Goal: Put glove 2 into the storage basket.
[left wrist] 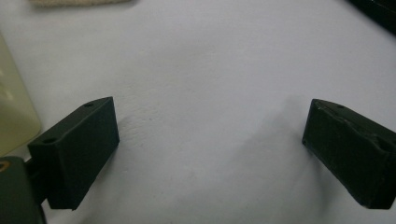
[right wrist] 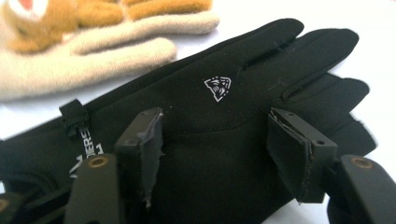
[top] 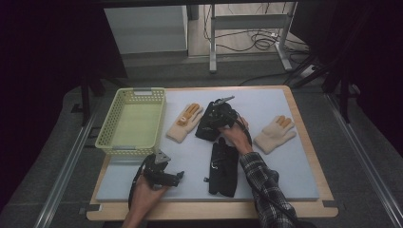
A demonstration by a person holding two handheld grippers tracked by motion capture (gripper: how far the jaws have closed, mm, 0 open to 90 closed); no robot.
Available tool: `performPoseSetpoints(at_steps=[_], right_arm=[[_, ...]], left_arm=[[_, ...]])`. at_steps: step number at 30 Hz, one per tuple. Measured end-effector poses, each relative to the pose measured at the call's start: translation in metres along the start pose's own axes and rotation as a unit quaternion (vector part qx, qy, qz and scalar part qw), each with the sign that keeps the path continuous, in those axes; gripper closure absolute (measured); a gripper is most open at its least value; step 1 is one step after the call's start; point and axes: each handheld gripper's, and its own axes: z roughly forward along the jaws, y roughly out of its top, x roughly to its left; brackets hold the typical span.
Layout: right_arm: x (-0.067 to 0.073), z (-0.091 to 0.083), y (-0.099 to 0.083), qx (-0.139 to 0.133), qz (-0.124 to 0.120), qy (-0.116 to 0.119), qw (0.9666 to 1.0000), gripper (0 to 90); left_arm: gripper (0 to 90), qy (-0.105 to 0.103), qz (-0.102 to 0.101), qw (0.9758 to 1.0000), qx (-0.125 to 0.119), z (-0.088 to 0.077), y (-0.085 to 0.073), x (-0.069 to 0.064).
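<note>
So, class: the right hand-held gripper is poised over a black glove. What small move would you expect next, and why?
Probably lower slightly and close. The right hand-held gripper has its jaws open astride the upper black glove, not yet pinching the fabric. The yellow basket sits free nearby, a likely destination, though that is a guess.

A lab or recording room, it seems: a wooden-edged worktop (top: 304,128) topped with pale grey padding stands on grey carpet between metal floor rails (top: 66,166), with loose black cables (top: 256,40) trailing round a white metal desk frame (top: 247,23) and dark curtains at the sides.
</note>
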Motion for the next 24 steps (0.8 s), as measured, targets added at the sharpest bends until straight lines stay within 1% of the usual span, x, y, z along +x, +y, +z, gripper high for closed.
performPoseSetpoints(at_steps=[1, 2, 3, 4, 5, 6, 8, 12, 15, 16, 17, 18, 19, 21, 22, 23, 24], right_arm=[[0.000, -0.001, -0.001, 0.000, 0.004, -0.001, 1.0000, 43.2], [0.002, -0.001, 0.000, 0.001, 0.003, -0.005, 1.0000, 45.6], [0.002, -0.001, 0.000, 0.001, 0.003, -0.005, 1.0000, 45.6], [0.003, -0.002, 0.000, 0.003, 0.005, -0.008, 1.0000, 48.8], [0.005, -0.002, 0.001, 0.004, 0.001, -0.013, 0.9999, 55.6], [0.007, -0.003, 0.001, 0.003, -0.001, -0.012, 0.9999, 62.0], [0.015, -0.004, 0.003, 0.007, -0.008, -0.019, 0.9998, 75.1], [0.018, -0.005, 0.004, 0.009, -0.004, -0.021, 0.9997, 78.5], [0.014, -0.009, 0.004, 0.004, 0.012, -0.012, 0.9999, 79.2], [0.013, -0.014, 0.004, -0.005, 0.016, -0.012, 0.9998, 79.3], [0.013, -0.014, 0.004, -0.005, 0.016, -0.012, 0.9998, 79.3], [0.010, -0.021, 0.005, -0.017, 0.020, -0.007, 0.9996, 79.3], [0.010, -0.021, 0.005, -0.017, 0.020, -0.007, 0.9996, 79.3], [0.008, -0.028, 0.006, -0.027, 0.023, -0.005, 0.9993, 79.4], [0.006, -0.035, 0.008, -0.035, 0.029, 0.003, 0.9990, 79.3], [0.006, -0.035, 0.008, -0.035, 0.029, 0.003, 0.9990, 79.3], [0.006, -0.043, 0.010, -0.043, 0.027, 0.007, 0.9987, 79.3]], left_arm=[[4.0, 0.000, 0.000, 1.0000, 0.000, 0.000, 0.000, 0.000], [4.0, 0.000, 0.000, 1.0000, 0.000, 0.000, 0.000, 0.000], [4.0, 0.000, 0.000, 1.0000, 0.000, 0.000, 0.000, 0.000], [4.0, 0.000, 0.000, 1.0000, 0.000, 0.000, 0.000, 0.000], [4.0, 0.000, 0.000, 1.0000, 0.000, 0.000, 0.000, 0.000], [4.0, 0.000, 0.000, 1.0000, 0.000, 0.000, 0.000, 0.000], [4.0, 0.000, 0.000, 1.0000, 0.000, 0.000, 0.000, 0.000], [4.1, 0.000, 0.000, 1.0000, 0.000, 0.000, 0.000, 0.000], [4.1, 0.000, 0.000, 1.0000, 0.000, 0.000, 0.000, 0.000], [4.1, 0.000, 0.000, 1.0000, 0.000, 0.000, 0.000, 0.000], [4.1, 0.000, 0.000, 1.0000, 0.000, 0.000, 0.000, 0.000], [4.0, 0.000, 0.000, 1.0000, 0.000, 0.000, 0.000, 0.000], [4.0, 0.000, 0.000, 1.0000, 0.000, 0.000, 0.000, 0.000], [4.1, 0.000, 0.000, 1.0000, 0.000, 0.000, 0.000, 0.000], [4.0, 0.000, 0.000, 1.0000, 0.000, 0.000, 0.000, 0.000], [4.1, 0.000, 0.000, 1.0000, 0.000, 0.000, 0.000, 0.000], [4.1, 0.000, 0.000, 1.0000, 0.001, 0.000, 0.000, 0.000]])
